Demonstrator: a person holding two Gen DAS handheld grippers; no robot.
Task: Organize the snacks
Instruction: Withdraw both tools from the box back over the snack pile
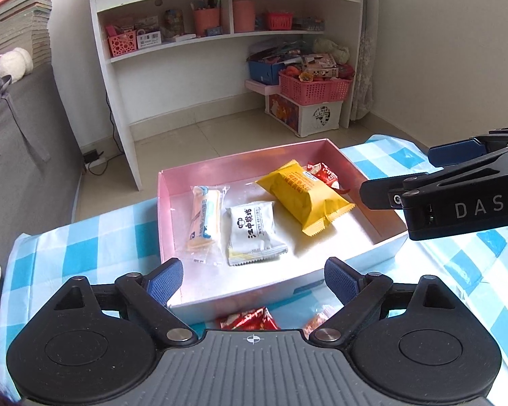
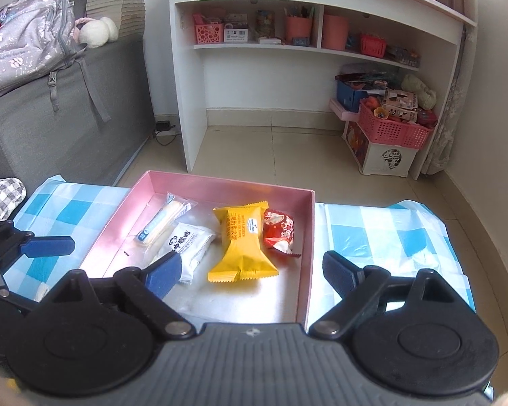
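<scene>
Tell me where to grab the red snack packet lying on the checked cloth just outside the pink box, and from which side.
Take the red foil snack packet across its puffed middle, coming down from above with the left gripper, whose jaws stand open and empty right over it. It lies flat on the blue-and-white checked cloth, close against the near wall of the pink cardboard box, so a sideways approach looks blocked. Much of it is hidden.

Left gripper [image 1: 253, 279] and right gripper [image 2: 252, 270], both lower frame, tilted downward, jaws wide, nothing between
</scene>
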